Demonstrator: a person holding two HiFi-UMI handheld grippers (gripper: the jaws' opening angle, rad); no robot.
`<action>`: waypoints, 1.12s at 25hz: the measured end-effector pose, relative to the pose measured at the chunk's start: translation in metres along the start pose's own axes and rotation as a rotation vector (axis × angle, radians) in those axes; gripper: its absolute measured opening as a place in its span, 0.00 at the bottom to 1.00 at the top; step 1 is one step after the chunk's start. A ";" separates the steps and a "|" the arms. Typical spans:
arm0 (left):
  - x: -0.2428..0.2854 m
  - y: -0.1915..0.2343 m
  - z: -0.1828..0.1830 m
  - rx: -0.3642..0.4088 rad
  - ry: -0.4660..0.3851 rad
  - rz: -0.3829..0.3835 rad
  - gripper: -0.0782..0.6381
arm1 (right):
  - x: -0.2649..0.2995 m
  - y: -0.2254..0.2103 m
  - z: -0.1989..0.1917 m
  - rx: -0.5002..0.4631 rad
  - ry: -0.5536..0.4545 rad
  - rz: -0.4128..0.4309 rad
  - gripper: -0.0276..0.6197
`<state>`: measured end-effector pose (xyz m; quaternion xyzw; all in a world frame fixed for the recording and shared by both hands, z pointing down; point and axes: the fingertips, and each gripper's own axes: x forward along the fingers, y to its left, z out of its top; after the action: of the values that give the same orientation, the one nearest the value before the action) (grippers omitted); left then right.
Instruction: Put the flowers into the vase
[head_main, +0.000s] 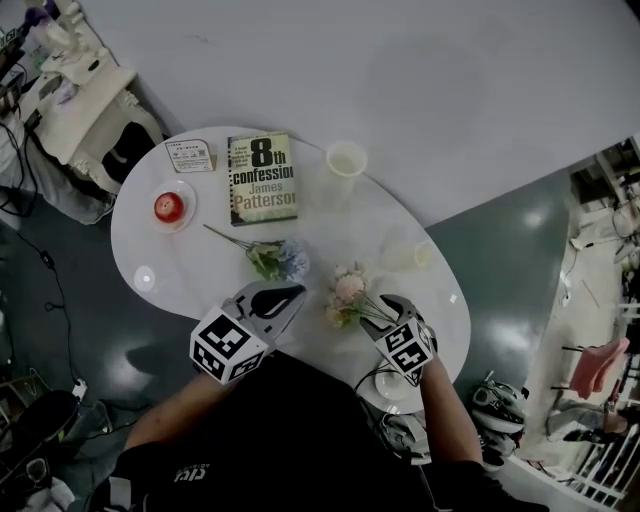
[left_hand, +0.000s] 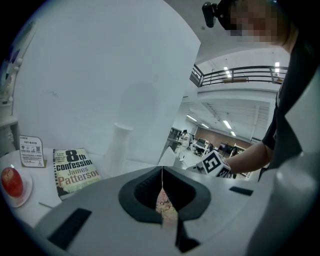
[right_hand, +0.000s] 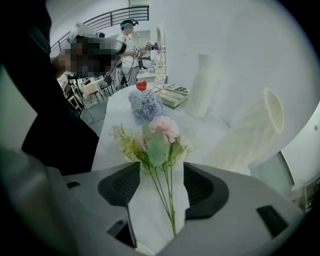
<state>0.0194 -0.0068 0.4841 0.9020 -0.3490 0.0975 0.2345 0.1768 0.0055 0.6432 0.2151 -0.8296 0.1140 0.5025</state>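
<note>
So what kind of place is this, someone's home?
Probably not: it looks like a big open office or lab hall. A railed mezzanine, ceiling strip lights and rows of desks show behind the white table.

Pink artificial flower bunch (head_main: 348, 295) with green stems is lying flat on the surface (head_main: 200, 270); blue artificial flower sprig (head_main: 283, 260) lying near it; tall white vase (head_main: 346, 160) standing upright; cream vase (right_hand: 247, 134) lying sideways.

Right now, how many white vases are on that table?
2. The upright vase stands just right of the book. The tipped vase lies on its side, beyond the pink flowers. No others show.
</note>
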 end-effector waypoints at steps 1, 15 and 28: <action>0.001 0.001 0.000 -0.002 0.002 0.000 0.13 | 0.001 0.000 0.000 -0.001 0.002 0.003 0.45; 0.004 0.001 -0.005 -0.013 0.022 0.012 0.13 | 0.017 0.004 -0.012 -0.052 0.045 0.055 0.45; 0.011 0.000 -0.011 -0.033 0.034 0.012 0.13 | 0.031 0.008 -0.023 -0.153 0.104 0.104 0.47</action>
<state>0.0270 -0.0076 0.4977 0.8941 -0.3521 0.1087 0.2547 0.1786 0.0139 0.6811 0.1263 -0.8187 0.0873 0.5533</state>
